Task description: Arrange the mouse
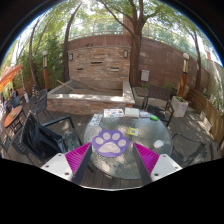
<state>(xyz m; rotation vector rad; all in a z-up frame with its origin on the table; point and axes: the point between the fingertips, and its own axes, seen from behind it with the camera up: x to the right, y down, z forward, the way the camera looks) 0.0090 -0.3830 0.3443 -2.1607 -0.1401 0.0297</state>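
Observation:
A round purple mouse pad [111, 142] with a white paw print lies on the near part of a round glass table [140, 135]. My gripper [112, 166] is open and empty, its magenta pads [76, 158] spread wide. The mouse pad lies just ahead of the fingers and partly between them. A small dark object [157, 146] sits on the table to the right of the pad, near the right finger; I cannot tell if it is the mouse.
White papers or boxes [113, 113] lie on the table's far side. Dark metal chairs [45, 130] stand on the left and another chair [158, 98] behind the table. A brick wall [100, 60] and a tree trunk [135, 50] are beyond.

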